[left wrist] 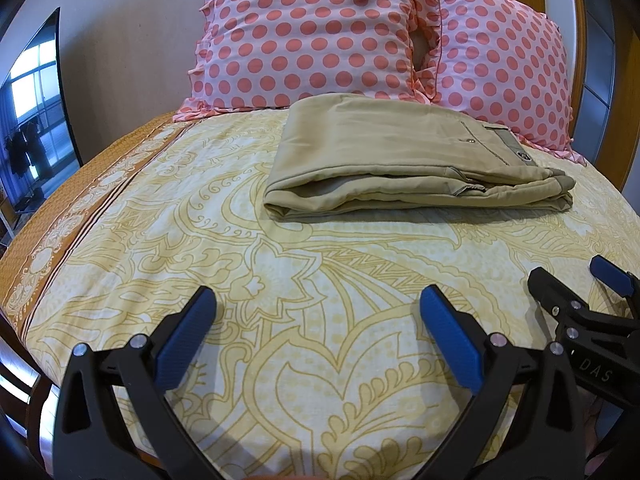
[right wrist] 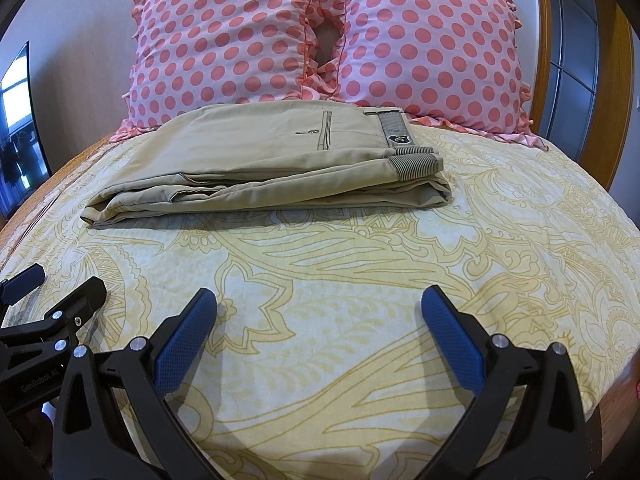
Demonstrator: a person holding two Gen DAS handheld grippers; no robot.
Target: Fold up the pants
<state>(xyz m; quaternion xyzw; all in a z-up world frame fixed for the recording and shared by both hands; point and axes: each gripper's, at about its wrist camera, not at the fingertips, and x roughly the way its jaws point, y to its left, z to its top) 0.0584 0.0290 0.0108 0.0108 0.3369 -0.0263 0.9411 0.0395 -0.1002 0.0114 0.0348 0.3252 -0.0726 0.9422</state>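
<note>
The beige pants (left wrist: pixel 400 160) lie folded into a compact stack on the bed, just in front of the pillows; they also show in the right wrist view (right wrist: pixel 272 168), with the striped waistband and a badge at the right end. My left gripper (left wrist: pixel 318 312) is open and empty, held over the sheet well short of the pants. My right gripper (right wrist: pixel 318 312) is open and empty too, beside the left one. The right gripper shows at the right edge of the left wrist view (left wrist: pixel 576 284), and the left gripper shows at the left edge of the right wrist view (right wrist: pixel 56 284).
The bed carries a yellow patterned sheet (left wrist: pixel 280 280) with an orange border (left wrist: pixel 68 220) at the left. Two pink polka-dot pillows (right wrist: pixel 232 40) (right wrist: pixel 432 48) lean on a wooden headboard (right wrist: pixel 544 40). A dark screen (left wrist: pixel 36 112) stands at the left.
</note>
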